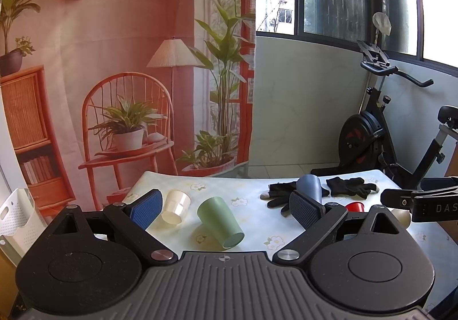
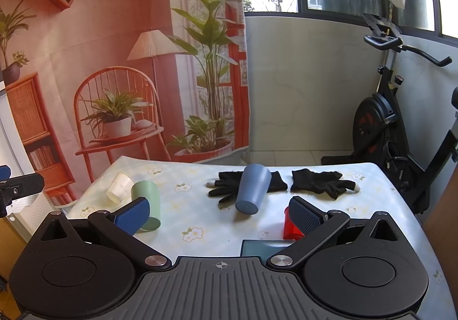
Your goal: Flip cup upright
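Observation:
Several cups lie on their sides on the flowered table (image 1: 252, 222). In the left wrist view a green cup (image 1: 219, 223) lies between the pads, base toward me, with a white cup (image 1: 175, 207) to its left. My left gripper (image 1: 226, 210) is open and empty above them. In the right wrist view a blue cup (image 2: 252, 188) lies on a black glove (image 2: 229, 184), base toward me; the green cup (image 2: 147, 200) and the white cup (image 2: 119, 187) are at the left. My right gripper (image 2: 219, 212) is open and empty, short of the blue cup.
A red cup (image 2: 289, 227) sits behind the right pad and a blue-grey tray (image 2: 262, 247) at the near edge. A second black glove (image 2: 322, 182) lies at the back right. An exercise bike (image 2: 398, 119) stands beyond the table's right side. A white basket (image 1: 17, 220) is at the left.

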Demonstrator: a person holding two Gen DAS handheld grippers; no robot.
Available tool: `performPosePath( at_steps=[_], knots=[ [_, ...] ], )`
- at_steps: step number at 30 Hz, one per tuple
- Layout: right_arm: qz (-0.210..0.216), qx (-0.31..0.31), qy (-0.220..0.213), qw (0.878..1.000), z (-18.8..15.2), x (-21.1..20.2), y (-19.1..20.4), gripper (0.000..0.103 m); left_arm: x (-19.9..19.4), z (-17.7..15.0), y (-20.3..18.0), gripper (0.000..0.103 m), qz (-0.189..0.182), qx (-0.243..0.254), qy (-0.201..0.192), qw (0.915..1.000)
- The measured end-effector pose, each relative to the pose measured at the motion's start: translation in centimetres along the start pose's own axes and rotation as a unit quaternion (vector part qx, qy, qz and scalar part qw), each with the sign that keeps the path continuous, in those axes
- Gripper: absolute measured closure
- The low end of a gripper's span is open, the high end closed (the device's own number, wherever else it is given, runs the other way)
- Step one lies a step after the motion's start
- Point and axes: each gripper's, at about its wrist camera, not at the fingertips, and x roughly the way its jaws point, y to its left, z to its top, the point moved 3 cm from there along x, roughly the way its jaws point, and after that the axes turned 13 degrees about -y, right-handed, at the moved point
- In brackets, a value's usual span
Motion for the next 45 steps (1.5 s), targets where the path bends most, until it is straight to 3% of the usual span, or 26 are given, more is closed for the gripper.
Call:
performPosePath(
  at_steps=[24, 31, 34, 39, 45],
  knots=[
    [0.002, 0.003, 0.010, 1.000, -0.1, 0.6, 0.1, 0.000, 0.2, -0.4, -0.1, 0.006, 0.003, -0.002, 0.005, 1.0000],
    [0.018, 0.031, 0.010, 0.999, -1.5, 2.1, -0.8, 0.000, 1.2, -1.3, 0.8, 0.007, 0.006, -0.042, 0.026, 0.9987],
    [0.004, 0.043, 0.007, 0.999, -2.5, 3.0, -1.7, 0.000, 2.2, -2.3, 1.3, 0.007, 0.008, -0.049, 0.043, 0.9979],
    [-0.010, 0.085, 0.041, 0.995, -5.0, 5.6, -4.0, 0.000, 4.8, -3.7, 2.3, 0.007, 0.019, -0.038, 0.065, 0.9969],
    [-0.039, 0.097, 0.044, 0.994, -6.5, 7.6, -5.7, 0.000, 11.4, -5.8, 3.1, 0.007, 0.006, -0.085, 0.099, 0.9915]
  ],
)
